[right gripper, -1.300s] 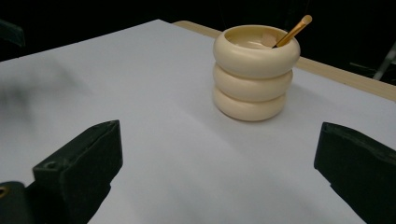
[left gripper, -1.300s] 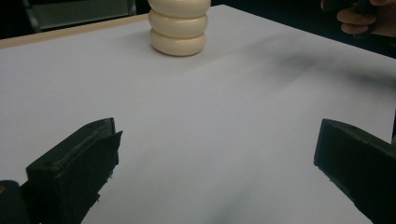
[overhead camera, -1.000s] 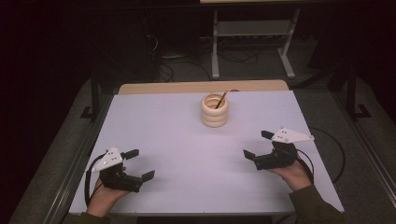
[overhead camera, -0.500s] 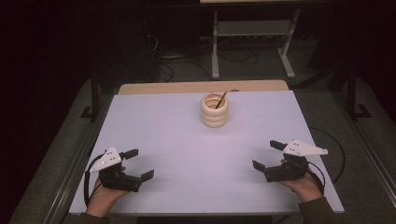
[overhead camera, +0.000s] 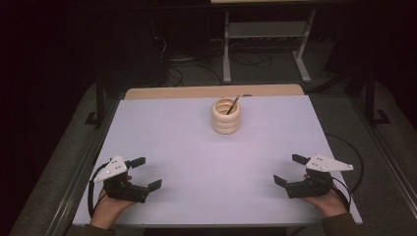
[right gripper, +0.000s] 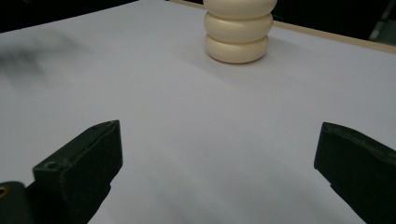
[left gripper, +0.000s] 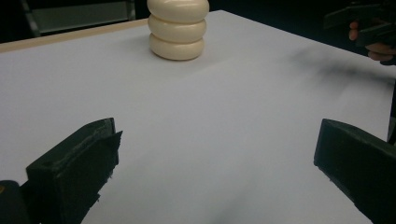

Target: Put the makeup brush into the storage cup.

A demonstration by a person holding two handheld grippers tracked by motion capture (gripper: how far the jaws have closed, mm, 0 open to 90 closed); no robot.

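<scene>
Wide-spread claw (right gripper: 217,163) facing cream ringed holder (right gripper: 238,30)

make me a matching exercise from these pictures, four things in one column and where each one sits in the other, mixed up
Things:
1. cream ribbed holder
2. thin brown stick
3. left hand-held gripper
4. right hand-held gripper

Places:
A. near the table's front left corner, jaws apart
B. standing toward the far middle of the white table
C. near the table's front right corner, jaws apart
D. leaning inside the holder, tip poking above the rim

Pairs: 1-B, 2-D, 3-A, 4-C
</scene>
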